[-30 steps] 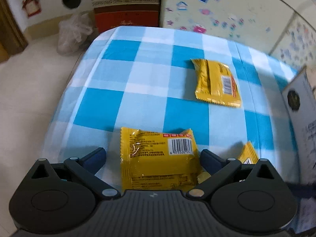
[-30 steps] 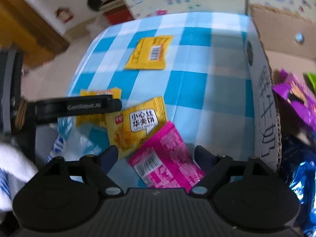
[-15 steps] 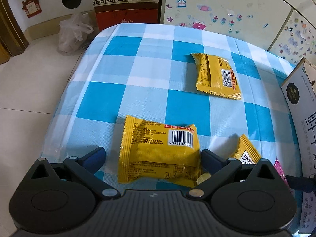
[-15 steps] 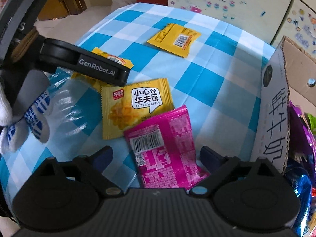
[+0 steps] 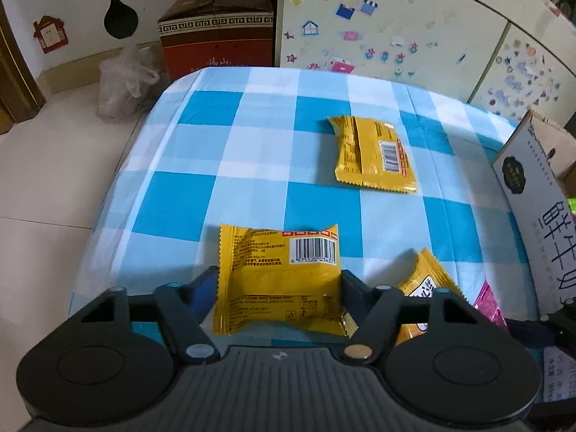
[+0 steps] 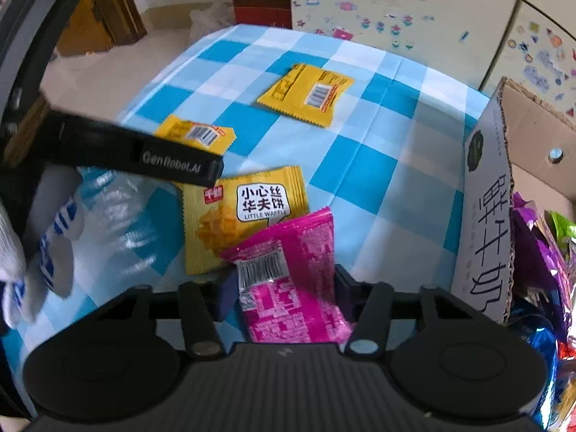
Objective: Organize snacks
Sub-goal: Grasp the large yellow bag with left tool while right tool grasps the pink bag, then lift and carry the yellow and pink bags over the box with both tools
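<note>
My left gripper [image 5: 279,288] is shut on a yellow snack packet [image 5: 277,280] with a barcode, its fingers pressing both sides. My right gripper [image 6: 284,289] is shut on a pink snack packet [image 6: 288,280]. A yellow waffle packet [image 6: 241,223] lies beside the pink one and shows in the left wrist view [image 5: 428,288]. Another yellow packet [image 5: 374,154] lies farther back on the blue checked tablecloth [image 5: 252,151]. The left gripper's body [image 6: 136,151] crosses the right wrist view.
An open cardboard box [image 6: 486,216] with several bright snack bags stands at the table's right edge; it also shows in the left wrist view [image 5: 529,198]. A brown carton [image 5: 216,39] and a plastic bag [image 5: 122,82] sit on the floor behind the table.
Both grippers have closed in on their packets: the left on the yellow barcode packet, the right on the pink packet. Both views have risen slightly.
</note>
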The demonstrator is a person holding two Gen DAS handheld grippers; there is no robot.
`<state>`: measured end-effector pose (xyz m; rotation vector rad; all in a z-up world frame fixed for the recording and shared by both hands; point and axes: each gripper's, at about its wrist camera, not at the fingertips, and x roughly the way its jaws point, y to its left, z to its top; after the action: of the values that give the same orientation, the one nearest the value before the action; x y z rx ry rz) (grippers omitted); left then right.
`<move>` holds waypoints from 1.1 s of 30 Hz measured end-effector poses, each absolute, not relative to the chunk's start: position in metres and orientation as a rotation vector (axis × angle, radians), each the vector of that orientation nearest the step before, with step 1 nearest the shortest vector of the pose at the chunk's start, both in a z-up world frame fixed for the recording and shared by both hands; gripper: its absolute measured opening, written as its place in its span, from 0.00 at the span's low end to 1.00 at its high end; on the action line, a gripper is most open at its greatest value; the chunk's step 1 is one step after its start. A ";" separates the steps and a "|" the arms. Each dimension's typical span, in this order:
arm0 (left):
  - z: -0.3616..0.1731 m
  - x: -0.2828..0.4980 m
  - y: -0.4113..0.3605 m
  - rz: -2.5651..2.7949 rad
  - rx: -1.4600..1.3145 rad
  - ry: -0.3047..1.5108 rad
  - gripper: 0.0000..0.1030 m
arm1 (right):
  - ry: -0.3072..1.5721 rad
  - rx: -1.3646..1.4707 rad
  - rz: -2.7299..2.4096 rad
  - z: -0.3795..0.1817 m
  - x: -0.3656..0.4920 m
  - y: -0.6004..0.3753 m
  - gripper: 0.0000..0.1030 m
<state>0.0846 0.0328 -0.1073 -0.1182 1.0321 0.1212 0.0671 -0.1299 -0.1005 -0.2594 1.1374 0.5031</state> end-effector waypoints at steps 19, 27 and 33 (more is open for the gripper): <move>-0.075 0.078 0.037 0.147 -0.179 0.960 0.66 | 1.057 -0.111 0.523 -0.063 0.075 -0.140 0.52; -0.060 0.073 0.033 0.153 -0.169 0.934 0.66 | 1.024 -0.092 0.525 -0.048 0.073 -0.144 0.52; -0.046 0.070 0.027 0.149 -0.163 0.907 0.66 | 0.987 -0.072 0.528 -0.034 0.071 -0.148 0.52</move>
<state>0.0699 0.0268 -0.0457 -0.1625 0.9066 0.1495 0.0715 -0.1482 -0.0339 -0.0715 0.9874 0.5277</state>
